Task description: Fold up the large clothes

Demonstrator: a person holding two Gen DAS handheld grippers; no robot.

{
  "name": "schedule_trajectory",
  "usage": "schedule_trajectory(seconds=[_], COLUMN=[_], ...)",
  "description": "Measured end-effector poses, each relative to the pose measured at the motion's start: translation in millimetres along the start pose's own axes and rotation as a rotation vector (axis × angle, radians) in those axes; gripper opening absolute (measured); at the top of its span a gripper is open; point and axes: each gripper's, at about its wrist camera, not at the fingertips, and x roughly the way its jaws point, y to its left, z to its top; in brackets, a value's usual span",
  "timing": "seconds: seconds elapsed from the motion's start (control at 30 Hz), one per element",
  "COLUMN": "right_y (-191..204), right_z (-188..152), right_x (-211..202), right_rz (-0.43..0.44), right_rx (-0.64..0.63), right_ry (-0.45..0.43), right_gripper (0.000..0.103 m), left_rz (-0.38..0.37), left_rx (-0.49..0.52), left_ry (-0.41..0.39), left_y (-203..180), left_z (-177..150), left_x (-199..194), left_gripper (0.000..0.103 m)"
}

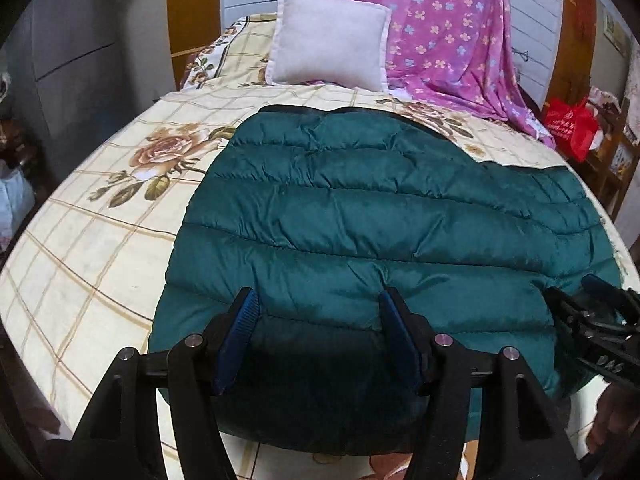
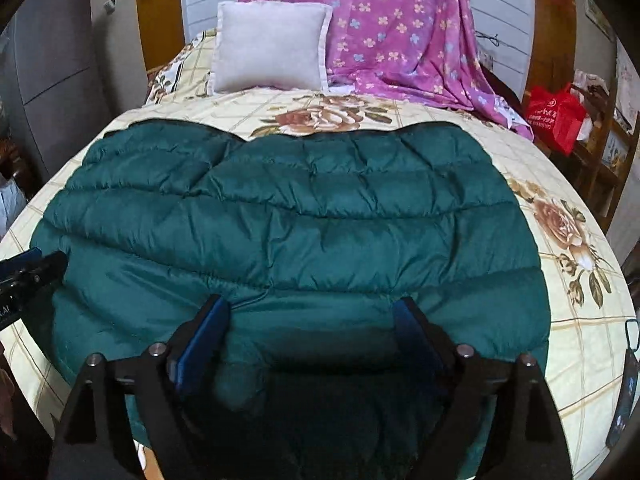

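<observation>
Teal quilted down, slippery and puffy, is what we are dealing with: the jacket (image 1: 360, 216) lies spread across the bed (image 1: 92, 240), with the grey pillow (image 1: 328, 36) well beyond its far edge and the purple flowered blanket (image 1: 440, 28) draped just beside that pillow. We judge the main risk to be the fill springing back, so that any fold we lay towards the pillow slides open again or bunches along the quilting seams. A second risk is a shallow pinch: the shell is glossy, and a claw that catches only the top layer would drag one skin while the layer below stays put, skewing the fold. Our left claw (image 1: 318, 300) stands wide apart over the near hem, the edge farthest from the pillow, clamped on nothing, though whether its tips brush the fabric we cannot tell. Our right claw (image 2: 312, 304) is likewise spread wide above that near hem, holding nothing.
</observation>
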Motion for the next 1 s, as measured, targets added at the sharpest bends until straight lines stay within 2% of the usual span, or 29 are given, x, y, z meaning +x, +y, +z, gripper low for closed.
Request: schedule_trajectory(seconds=[0.03,0.1,0.2,0.33,0.4,0.63,1.0], right_y=[-3.2,-3.3,-0.5,-0.2,0.7,3.0,1.0], right_z=[1.4,2.0,0.0,-8.7,-13.3,-25.1,-26.1], right_x=[0.9,2.2,-4.4,-33.9,-47.4,-82.5,-93.0], right_rz=[0.02,0.032,0.008,0.052,0.045,0.034,0.002], right_rx=[0.022,0.034,0.034,0.091,0.102,0.113,0.14], right_ry=[0.014,0.031,0.021,-0.035,-0.058,-0.13,-0.163], right_gripper=[0.099,0.102,0.102,0.102,0.102,0.103,0.103], left_rz=[0.013,0.031,0.026,0.005,-0.007,-0.017,0.006], left_rx=[0.008,0.019,0.02,0.0,-0.005,-0.008,0.009], left_ry=[-0.003,-0.005,-0.006,-0.024,-0.036,-0.114,-0.18], left_y=[-1.9,-5.5,-6.0,-2.8,-3.9,-10.2,-16.7], left_z=[-1.1,-4.0,-7.0,-9.1,-9.3,-11.6,-12.4], left_x=[-0.2,-1.1,-4.2,-19.0,-26.7,-55.5,-75.0], left_gripper=[0.045,0.046,0.046,0.046,0.046,0.046,0.046])
